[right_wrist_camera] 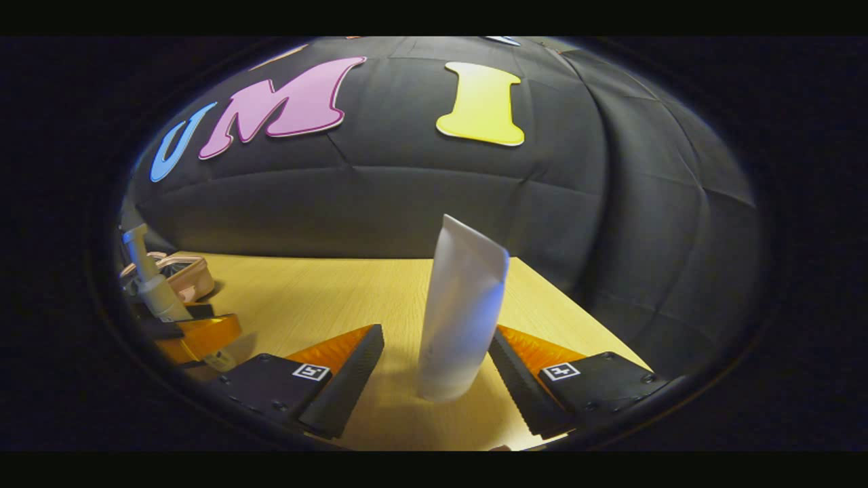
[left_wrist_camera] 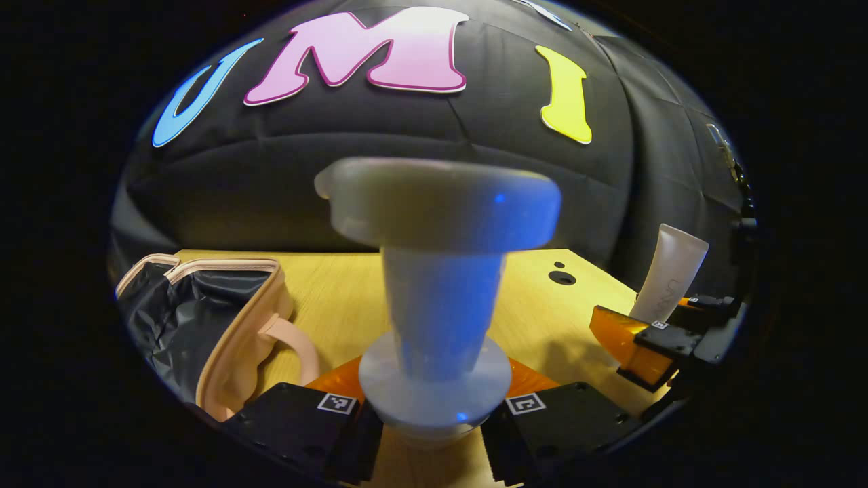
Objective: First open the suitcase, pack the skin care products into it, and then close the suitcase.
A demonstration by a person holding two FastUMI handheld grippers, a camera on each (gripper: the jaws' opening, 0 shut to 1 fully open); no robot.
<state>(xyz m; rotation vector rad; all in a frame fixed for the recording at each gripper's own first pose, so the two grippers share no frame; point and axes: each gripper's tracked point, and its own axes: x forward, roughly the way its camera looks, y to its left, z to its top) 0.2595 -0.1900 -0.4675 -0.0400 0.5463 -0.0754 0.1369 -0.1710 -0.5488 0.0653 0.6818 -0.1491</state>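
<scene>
Wooden table (right_wrist_camera: 325, 298) (black cloth wall (right_wrist_camera: 420, 196) behind).

A pale wooden table (right_wrist_camera: 325, 298) (two small holes near its far corner) stands against quilted black cloth wall (right_wrist_camera: 576, 203)

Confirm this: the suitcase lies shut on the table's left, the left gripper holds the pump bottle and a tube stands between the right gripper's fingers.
Not quite: the suitcase is open, its dark lining showing in the left gripper view. The rest holds: the left gripper holds the pump bottle, and the tube stands between the right gripper's fingers.
</scene>
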